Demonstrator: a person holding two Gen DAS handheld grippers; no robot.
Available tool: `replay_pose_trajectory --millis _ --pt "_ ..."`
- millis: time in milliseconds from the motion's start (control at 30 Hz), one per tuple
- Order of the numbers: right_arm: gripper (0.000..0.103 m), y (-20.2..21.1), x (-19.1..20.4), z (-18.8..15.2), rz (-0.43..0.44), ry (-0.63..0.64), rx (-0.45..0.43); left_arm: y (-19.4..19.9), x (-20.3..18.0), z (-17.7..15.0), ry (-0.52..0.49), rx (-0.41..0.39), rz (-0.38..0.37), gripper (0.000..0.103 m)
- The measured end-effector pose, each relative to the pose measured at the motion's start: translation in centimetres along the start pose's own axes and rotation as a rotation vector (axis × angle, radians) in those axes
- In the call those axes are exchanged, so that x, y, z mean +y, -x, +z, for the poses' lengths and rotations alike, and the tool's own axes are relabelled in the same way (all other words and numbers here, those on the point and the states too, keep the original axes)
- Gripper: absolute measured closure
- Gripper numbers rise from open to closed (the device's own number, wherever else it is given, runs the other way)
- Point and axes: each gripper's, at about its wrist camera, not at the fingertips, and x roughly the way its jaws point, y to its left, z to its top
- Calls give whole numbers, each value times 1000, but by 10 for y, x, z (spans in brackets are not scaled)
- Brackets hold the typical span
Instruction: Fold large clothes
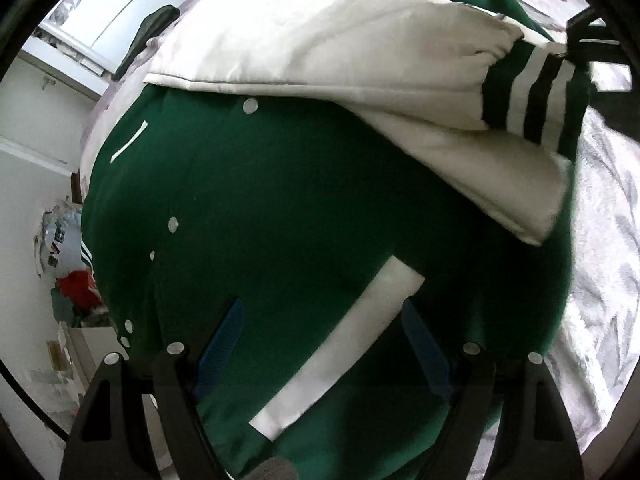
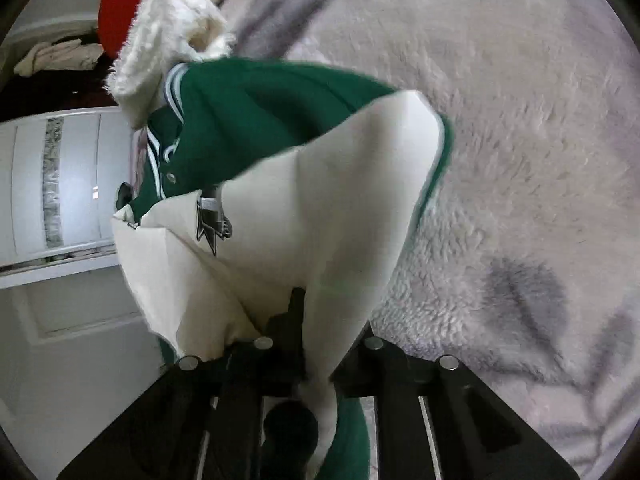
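A green varsity jacket (image 1: pixel 280 208) with cream sleeves lies on a fluffy bedspread (image 1: pixel 600 240). One cream sleeve (image 1: pixel 340 52) with a striped green cuff (image 1: pixel 532 96) is folded across the body. My left gripper (image 1: pixel 324 316) is open, its blue-padded fingers (image 1: pixel 224 336) spread just above the jacket's lower front by a white pocket strip (image 1: pixel 340 348). My right gripper (image 2: pixel 316 320) is shut on the cream sleeve (image 2: pixel 320 220) and holds it lifted above the jacket body (image 2: pixel 260 120). The right gripper's black body (image 1: pixel 596 44) shows at the cuff in the left wrist view.
The pale grey-patterned fleece bedspread (image 2: pixel 520 160) covers the bed. A white fluffy garment (image 2: pixel 180 20) and a red item (image 2: pixel 120 0) lie past the collar. White wardrobe doors (image 2: pixel 60 184) stand beside the bed. A bag with clutter (image 1: pixel 68 264) sits on the floor.
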Motion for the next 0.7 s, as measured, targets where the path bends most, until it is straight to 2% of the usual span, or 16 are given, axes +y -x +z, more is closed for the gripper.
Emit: replay_pose_trajectory --millis 33,100,200,333,400,467,600,667,700 --pt "93 5 0 0 -37 -4 -20 1 2 -1 1 -3 8 23" --pt "93 5 -5 0 -35 -32 4 2 4 -4 6 2 11 23" --pt "88 10 8 -1 -57 31 30 2 9 -7 16 14 12 23" --pt "53 26 11 -16 -97 47 60 5 14 -14 11 15 -2 23" --pt "50 39 13 -33 -114 80 55 6 12 -21 -5 21 -12 23" --pt "33 49 8 -50 -131 96 51 5 12 -32 -29 39 -27 23" --pt "26 63 -5 -76 -203 100 32 -1 18 -64 -44 119 -82 23" --pt "18 65 -14 -86 -238 100 24 -4 19 -81 -47 168 -119 23" --pt "18 63 -18 -92 -249 96 30 -5 18 -88 -48 184 -133 23"
